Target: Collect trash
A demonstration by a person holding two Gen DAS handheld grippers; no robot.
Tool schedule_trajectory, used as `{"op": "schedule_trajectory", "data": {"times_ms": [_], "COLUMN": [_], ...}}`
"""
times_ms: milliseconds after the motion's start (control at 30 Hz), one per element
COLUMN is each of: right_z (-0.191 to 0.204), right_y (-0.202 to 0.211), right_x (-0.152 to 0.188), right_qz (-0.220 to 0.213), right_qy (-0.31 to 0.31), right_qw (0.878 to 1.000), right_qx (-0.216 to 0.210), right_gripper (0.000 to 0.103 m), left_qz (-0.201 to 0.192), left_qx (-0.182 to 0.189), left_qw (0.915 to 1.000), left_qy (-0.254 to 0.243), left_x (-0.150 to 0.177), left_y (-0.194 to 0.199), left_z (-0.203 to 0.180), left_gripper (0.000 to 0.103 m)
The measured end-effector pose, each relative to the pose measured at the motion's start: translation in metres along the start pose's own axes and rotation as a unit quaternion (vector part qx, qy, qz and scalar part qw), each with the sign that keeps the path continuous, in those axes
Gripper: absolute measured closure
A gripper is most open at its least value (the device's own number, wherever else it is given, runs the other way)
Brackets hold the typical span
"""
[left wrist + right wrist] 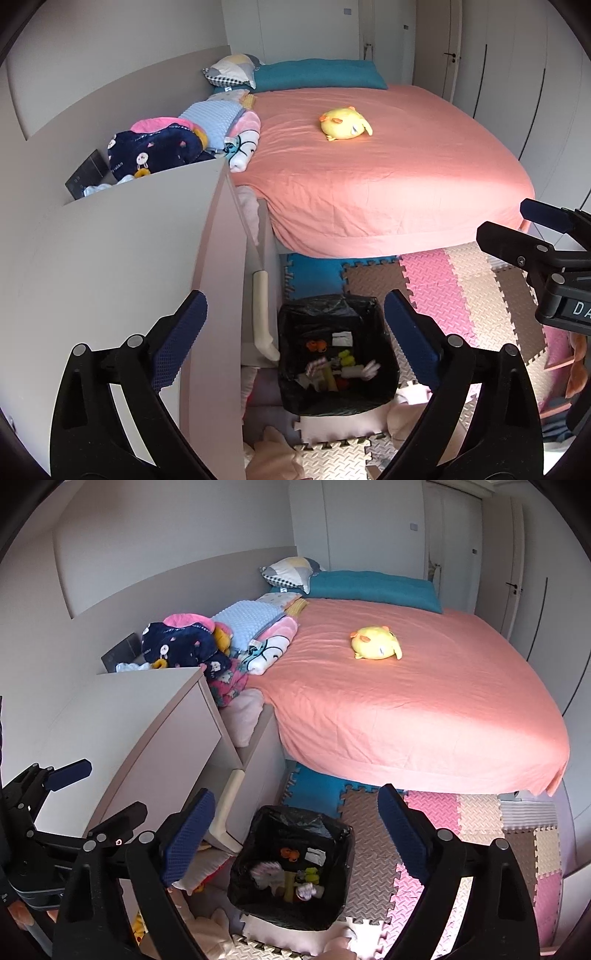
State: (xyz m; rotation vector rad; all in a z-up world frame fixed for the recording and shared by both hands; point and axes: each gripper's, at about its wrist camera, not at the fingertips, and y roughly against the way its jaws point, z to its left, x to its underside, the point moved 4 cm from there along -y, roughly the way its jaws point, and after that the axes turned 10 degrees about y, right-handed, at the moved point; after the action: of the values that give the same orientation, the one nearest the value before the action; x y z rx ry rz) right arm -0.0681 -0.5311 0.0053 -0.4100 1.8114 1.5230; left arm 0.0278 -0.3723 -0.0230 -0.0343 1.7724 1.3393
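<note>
Both claws wide open, nothing between the blue pads: left claw [295, 332] and right claw [295, 830], side by side, pointing down at the bin [338, 354].

Bin right below, on the floor mat [436, 280], close beside the white cabinet [122, 258]. Black bag [295, 317] lining it. Inside already: a mix of small trash [336, 365], with orange, yellow and white bits. So probably a drop just done, both claws free for more.

Around the bin: pale cloth [266, 932] on the floor in front. Trash or laundry? Hard to tell.

Farther off: pink bed [388, 177], smooth and mostly bare. One yellow toy [345, 123] in the middle, more likely a toy than trash. Heap of clothes [162, 147] along the bed's left edge, pillows [232, 70] at the far end.

No clear trash left on the bed or the mat. Task looks close to done, maybe only a last look around the floor.
</note>
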Motion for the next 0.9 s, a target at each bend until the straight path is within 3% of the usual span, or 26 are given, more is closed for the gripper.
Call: {"op": "schedule_trajectory", "data": {"times_ms": [900], "right_z": [0.0073], "right_y": [0.0033], "right_x": [0.0026], "right_qz": [0.000], "right_qy": [0.003], "right_qw": [1.000], "right_qx": [-0.005], "right_gripper": [0.013], "left_qz": [0.003], "left_qx": [-0.003], "left_qw": [0.9998], "left_qy": [0.022], "left_x": [0.0025], "left_y": [0.0039], "left_z": [0.0099], "left_gripper": [0.007]}}
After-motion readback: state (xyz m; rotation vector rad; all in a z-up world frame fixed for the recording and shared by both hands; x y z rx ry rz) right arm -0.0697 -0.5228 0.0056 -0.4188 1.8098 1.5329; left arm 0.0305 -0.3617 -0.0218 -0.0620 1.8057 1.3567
